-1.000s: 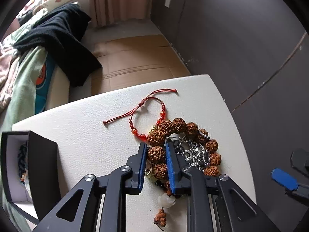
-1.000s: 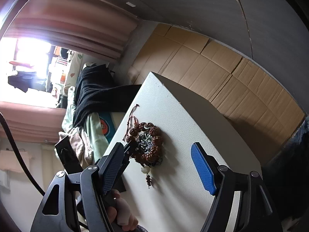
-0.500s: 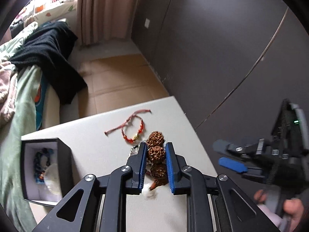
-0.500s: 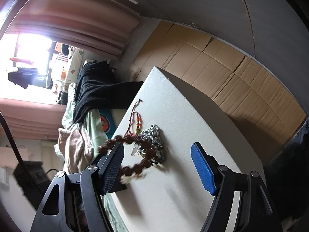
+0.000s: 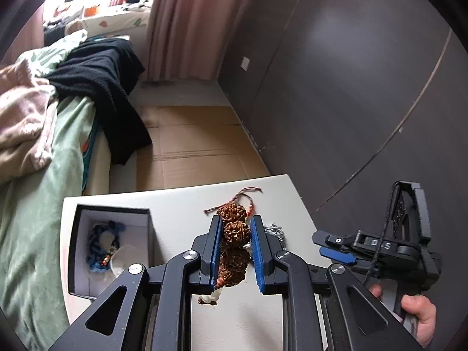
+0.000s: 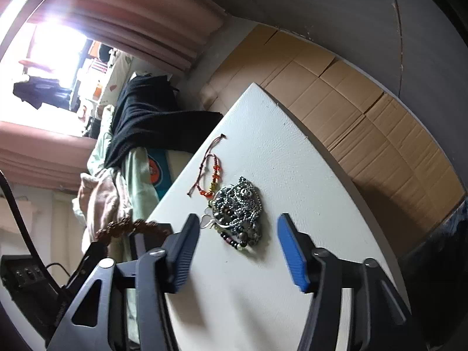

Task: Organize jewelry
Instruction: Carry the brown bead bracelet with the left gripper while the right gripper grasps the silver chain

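L gripper (image 5: 235,251) clamps the bead bracelet (image 5: 235,231), lifted off the table (image 5: 175,204). R gripper (image 6: 238,251), closing, nothing between jaws, nears the chain pile (image 6: 238,204). Box (image 5: 112,213) has 1 blue piece; red cord (image 6: 209,172) + pile left.

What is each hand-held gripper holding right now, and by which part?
Left hand-held gripper clamps the brown seed-bead bracelet by one bead, rest hanging. Right hand-held gripper, jaws closing, holds nothing.
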`<state>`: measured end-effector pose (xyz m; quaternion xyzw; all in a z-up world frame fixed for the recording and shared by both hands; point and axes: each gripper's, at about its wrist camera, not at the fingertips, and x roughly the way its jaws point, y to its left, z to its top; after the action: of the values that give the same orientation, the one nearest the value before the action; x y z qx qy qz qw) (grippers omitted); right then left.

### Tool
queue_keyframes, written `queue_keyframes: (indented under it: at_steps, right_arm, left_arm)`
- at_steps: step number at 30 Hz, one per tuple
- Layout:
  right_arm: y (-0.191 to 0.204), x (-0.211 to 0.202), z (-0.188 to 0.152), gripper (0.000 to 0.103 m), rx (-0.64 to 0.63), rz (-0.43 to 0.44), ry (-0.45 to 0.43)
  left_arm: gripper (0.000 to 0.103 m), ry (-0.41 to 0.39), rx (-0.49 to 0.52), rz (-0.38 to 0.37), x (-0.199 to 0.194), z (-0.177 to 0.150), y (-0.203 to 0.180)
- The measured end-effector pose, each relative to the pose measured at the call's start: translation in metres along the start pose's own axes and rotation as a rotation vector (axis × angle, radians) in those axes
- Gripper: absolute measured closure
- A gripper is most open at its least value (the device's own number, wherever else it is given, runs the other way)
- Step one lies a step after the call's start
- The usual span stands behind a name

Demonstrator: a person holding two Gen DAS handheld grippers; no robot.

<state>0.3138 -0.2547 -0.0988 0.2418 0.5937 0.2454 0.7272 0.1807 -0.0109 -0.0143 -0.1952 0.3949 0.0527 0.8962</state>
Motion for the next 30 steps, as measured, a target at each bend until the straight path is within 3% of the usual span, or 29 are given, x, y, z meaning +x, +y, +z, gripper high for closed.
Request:
queue_keyframes:
  at_steps: [11,17,19,23,25,30]
  right_arm:
    - [0.021,0.043,0.005,0.057,-0.13,-0.112,-0.014]
    - [0.023,0.061,0.005,0.069,-0.169,-0.186,-0.02]
    - [0.024,0.062,0.004,0.085,-0.179,-0.214,-0.021]
    - [0.022,0.058,0.004,0.089,-0.178,-0.217,-0.035]
    - [0.021,0.052,0.004,0.096,-0.172,-0.209,-0.044]
    - [0.025,0.038,0.0,0.096,-0.182,-0.183,-0.067]
  left_arm:
    - [0.083,-0.022,-0.107,-0.054,-0.002,-0.009,0.047]
    - [0.083,-0.015,-0.145,-0.064,0.0,-0.01,0.065]
    - [0.083,-0.015,-0.146,-0.066,-0.001,-0.011,0.067]
    - [0.083,-0.018,-0.155,-0.069,-0.005,-0.011,0.073]
    - [0.083,-0.024,-0.161,-0.069,-0.008,-0.011,0.077]
    - [0.083,-0.062,-0.175,-0.075,-0.025,-0.008,0.083]
